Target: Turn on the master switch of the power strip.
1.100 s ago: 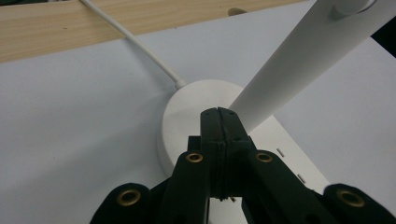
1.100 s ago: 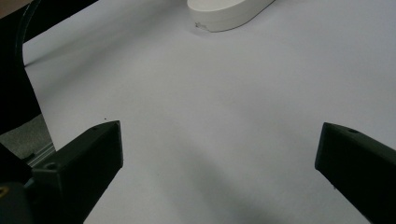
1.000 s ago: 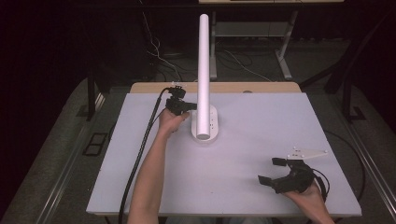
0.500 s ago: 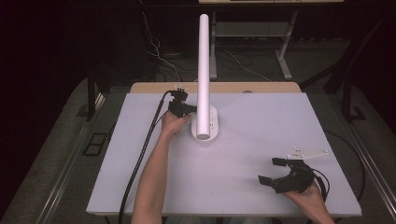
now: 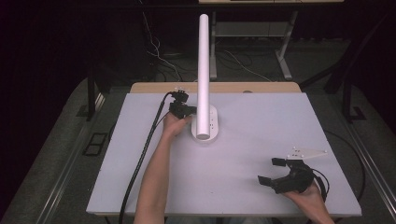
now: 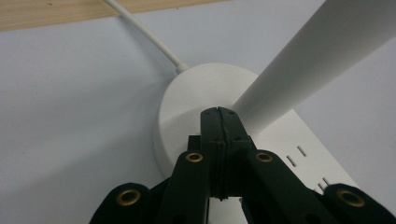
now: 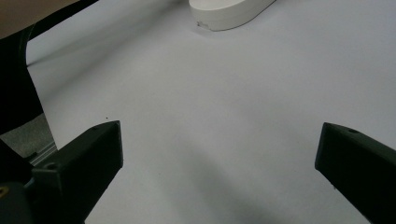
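One object on the tabletop: a white lamp base with a tall white tube rising from it, standing near the middle of the far edge. Left gripper, jaws pressed together with nothing between, tips touching the base top by the tube foot. Judged: rigid smooth plastic, light, top-heavy; hold low on the tube or at the base. Right gripper near the front right corner, jaws wide apart, empty. No legible writing.
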### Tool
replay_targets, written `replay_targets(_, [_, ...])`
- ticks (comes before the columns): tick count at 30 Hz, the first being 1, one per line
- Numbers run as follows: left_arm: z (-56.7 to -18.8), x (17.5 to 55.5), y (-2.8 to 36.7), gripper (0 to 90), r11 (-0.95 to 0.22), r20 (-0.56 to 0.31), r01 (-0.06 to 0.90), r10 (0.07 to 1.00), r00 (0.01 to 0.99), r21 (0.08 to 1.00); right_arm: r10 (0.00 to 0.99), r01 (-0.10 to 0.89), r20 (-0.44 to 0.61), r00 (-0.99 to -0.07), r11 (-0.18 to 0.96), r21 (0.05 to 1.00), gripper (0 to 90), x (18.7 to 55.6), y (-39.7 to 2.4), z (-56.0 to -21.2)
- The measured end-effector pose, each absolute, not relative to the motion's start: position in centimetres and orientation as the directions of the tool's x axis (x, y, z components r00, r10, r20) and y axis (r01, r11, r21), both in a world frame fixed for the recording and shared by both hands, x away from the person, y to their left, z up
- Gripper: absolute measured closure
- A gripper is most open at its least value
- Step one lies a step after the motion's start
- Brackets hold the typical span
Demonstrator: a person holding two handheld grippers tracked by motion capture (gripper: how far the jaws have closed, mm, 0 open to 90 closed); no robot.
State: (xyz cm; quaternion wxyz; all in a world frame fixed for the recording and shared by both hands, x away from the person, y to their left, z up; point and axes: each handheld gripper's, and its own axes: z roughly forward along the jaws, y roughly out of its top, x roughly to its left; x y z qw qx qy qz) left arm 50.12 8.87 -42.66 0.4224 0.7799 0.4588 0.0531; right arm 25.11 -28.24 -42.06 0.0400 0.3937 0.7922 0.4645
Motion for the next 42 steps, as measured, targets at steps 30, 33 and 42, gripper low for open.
replay_targets(30, [-42.6, 50.1, 7.8, 90.0, -0.271, -0.24, 0.674, 0.792, 0.562, 0.687, 0.664, 0.584, 0.311, -0.68, 0.235, 0.777, 0.4, 24.7, -28.6, -41.9])
replay_targets(33, [-42.7, 50.0, 7.9, 90.0, -0.255, -0.249, 0.675, 0.794, 0.555, 0.692, 0.662, 0.579, 0.305, -0.684, 0.238, 0.78, 0.5, 24.6, -28.6, -41.9])
replay_targets(42, [-43.0, 49.8, 8.3, 90.0, -0.215, -0.28, 0.675, 0.791, 0.544, 0.706, 0.664, 0.587, 0.313, -0.679, 0.236, 0.775, 0.5, 24.7, -28.7, -41.9])
